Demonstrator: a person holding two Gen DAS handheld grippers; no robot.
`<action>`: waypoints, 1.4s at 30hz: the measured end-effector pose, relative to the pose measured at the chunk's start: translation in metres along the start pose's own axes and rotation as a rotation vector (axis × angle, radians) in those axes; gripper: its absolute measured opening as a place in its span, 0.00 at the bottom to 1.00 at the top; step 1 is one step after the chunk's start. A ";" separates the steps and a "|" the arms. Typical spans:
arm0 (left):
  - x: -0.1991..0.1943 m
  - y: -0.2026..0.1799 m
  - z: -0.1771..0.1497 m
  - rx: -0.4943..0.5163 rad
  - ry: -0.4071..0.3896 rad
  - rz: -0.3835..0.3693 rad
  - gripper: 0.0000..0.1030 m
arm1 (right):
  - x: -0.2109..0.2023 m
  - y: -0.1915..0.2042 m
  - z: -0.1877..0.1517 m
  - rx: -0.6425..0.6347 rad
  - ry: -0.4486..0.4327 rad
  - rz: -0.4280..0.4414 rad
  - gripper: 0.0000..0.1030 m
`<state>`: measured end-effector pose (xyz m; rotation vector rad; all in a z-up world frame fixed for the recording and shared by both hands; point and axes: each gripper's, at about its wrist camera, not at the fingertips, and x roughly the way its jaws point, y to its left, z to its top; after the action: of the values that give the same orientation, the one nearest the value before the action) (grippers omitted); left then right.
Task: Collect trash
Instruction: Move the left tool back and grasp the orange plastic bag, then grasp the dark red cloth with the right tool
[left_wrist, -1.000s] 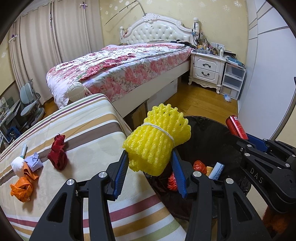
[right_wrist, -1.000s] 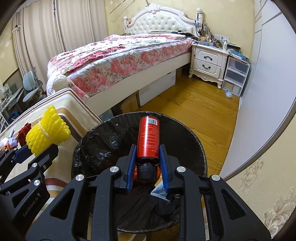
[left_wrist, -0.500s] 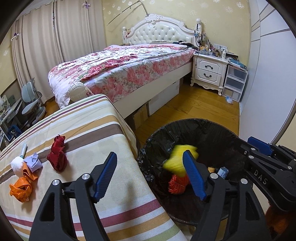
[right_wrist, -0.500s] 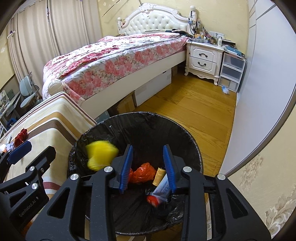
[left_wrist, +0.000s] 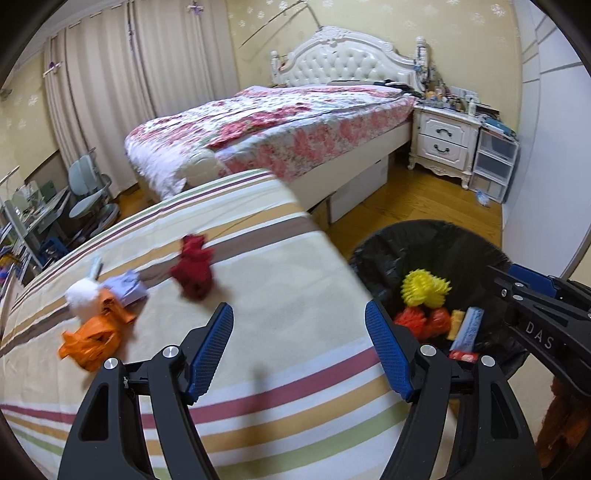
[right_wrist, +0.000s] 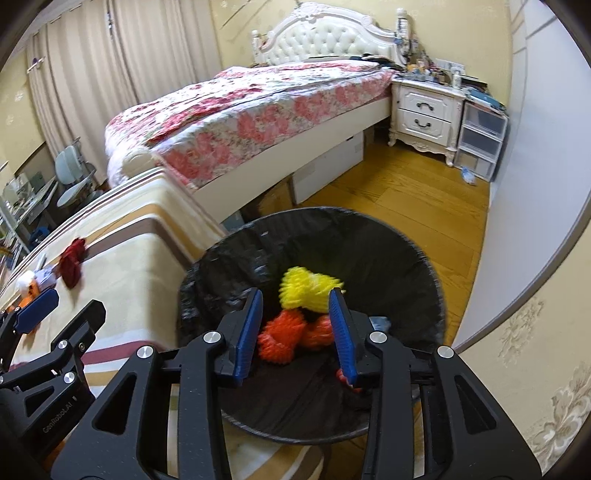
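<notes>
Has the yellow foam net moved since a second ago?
Yes. The yellow foam net left the left gripper, open now, and dropped into the black-lined trash bin, onto the orange nets.

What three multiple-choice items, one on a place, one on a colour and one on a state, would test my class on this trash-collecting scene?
1. Where does the yellow foam net lie?
A. on the striped cover
B. in the black-lined bin
C. on the floor

2. What colour is the crumpled piece nearest the cover's brown stripe?
A. dark red
B. green
C. black

3. What does the left gripper hold?
A. a can
B. the net
C. nothing

Answers:
1 B, it rests on the orange trash inside the bin.
2 A, it shows dark red on the striped cover.
3 C, its blue pads stand apart over bare cover.
</notes>
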<state>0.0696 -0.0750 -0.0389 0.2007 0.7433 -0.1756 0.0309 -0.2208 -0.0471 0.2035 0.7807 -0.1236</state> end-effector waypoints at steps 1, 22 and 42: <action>-0.002 0.007 -0.003 -0.008 0.004 0.009 0.70 | -0.002 0.009 -0.001 -0.013 0.000 0.013 0.41; -0.020 0.139 -0.048 -0.235 0.065 0.194 0.73 | 0.003 0.154 -0.023 -0.290 0.098 0.169 0.50; -0.013 0.156 -0.047 -0.211 0.073 0.102 0.38 | 0.015 0.172 -0.020 -0.331 0.105 0.161 0.63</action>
<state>0.0651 0.0883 -0.0450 0.0439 0.8160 0.0080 0.0593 -0.0490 -0.0481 -0.0418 0.8741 0.1694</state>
